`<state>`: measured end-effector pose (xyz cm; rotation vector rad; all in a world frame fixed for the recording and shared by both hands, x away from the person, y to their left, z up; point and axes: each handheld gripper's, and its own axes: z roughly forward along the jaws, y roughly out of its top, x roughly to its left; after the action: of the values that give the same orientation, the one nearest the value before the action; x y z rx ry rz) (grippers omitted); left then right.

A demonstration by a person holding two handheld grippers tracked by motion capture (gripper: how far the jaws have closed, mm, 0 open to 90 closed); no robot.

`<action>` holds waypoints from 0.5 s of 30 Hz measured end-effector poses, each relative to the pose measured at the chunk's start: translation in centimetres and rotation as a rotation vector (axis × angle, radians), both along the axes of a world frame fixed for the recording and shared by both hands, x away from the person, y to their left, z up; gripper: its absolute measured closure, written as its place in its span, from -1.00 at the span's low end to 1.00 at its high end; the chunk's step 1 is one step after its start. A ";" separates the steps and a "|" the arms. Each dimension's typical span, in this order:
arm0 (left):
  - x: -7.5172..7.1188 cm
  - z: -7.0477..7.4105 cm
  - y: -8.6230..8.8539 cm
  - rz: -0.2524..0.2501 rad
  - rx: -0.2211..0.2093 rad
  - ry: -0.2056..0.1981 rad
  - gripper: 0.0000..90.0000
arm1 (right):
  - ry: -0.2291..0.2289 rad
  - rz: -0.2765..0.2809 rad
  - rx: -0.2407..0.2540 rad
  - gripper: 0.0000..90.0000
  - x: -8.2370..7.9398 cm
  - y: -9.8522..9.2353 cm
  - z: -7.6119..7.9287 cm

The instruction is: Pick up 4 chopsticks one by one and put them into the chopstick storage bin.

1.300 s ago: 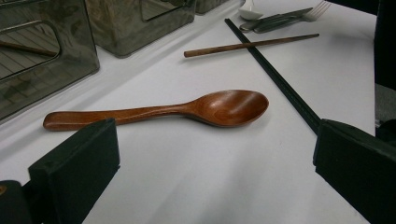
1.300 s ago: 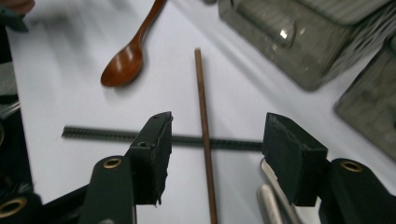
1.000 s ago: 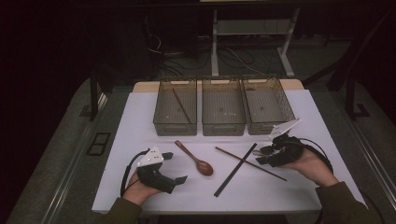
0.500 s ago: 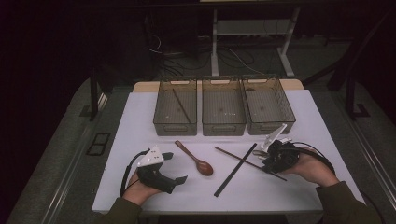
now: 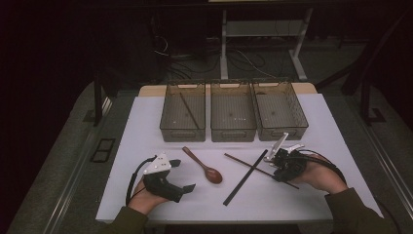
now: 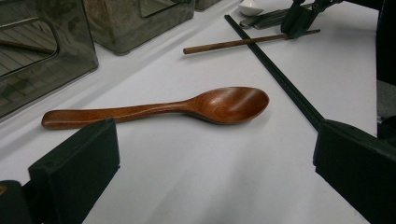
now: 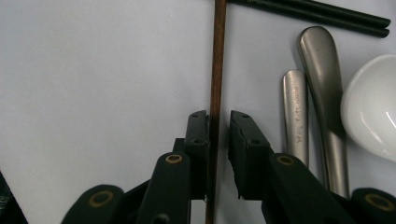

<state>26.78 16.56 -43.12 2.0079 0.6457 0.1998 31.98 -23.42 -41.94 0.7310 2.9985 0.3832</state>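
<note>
So the right claw (image 7: 218,122) has just been closing around the brown chopstick (image 7: 217,56), mid-frame on the surface (image 7: 93,70), a gap remaining. Center it, then squeeze. Left claw (image 6: 210,154) gapes.

The right gripper (image 5: 278,163), its jaws just closing, straddles the brown chopstick (image 5: 243,163) on the table. The wooden spoon (image 5: 204,165) lies ahead of the left gripper's (image 5: 187,187) jaws.
</note>
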 end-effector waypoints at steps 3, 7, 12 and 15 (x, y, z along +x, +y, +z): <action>0.0 0.0 0.0 0.000 0.000 0.001 -1.00 | -0.001 0.011 -0.012 0.76 0.0 0.2 -0.1; 0.0 0.0 0.0 0.000 0.000 0.000 -1.00 | -0.001 0.016 -0.034 0.82 -0.2 0.6 -0.1; 0.0 0.0 0.0 0.001 0.001 0.000 -1.00 | -0.003 0.023 -0.047 0.87 -0.3 0.9 -0.1; 0.0 0.0 0.0 0.002 0.000 0.000 -1.00 | -0.003 0.022 -0.050 0.88 -0.3 0.9 0.0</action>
<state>26.77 16.57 -43.12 2.0077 0.6477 0.2004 31.70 -22.48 -41.99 0.6932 3.0034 0.3087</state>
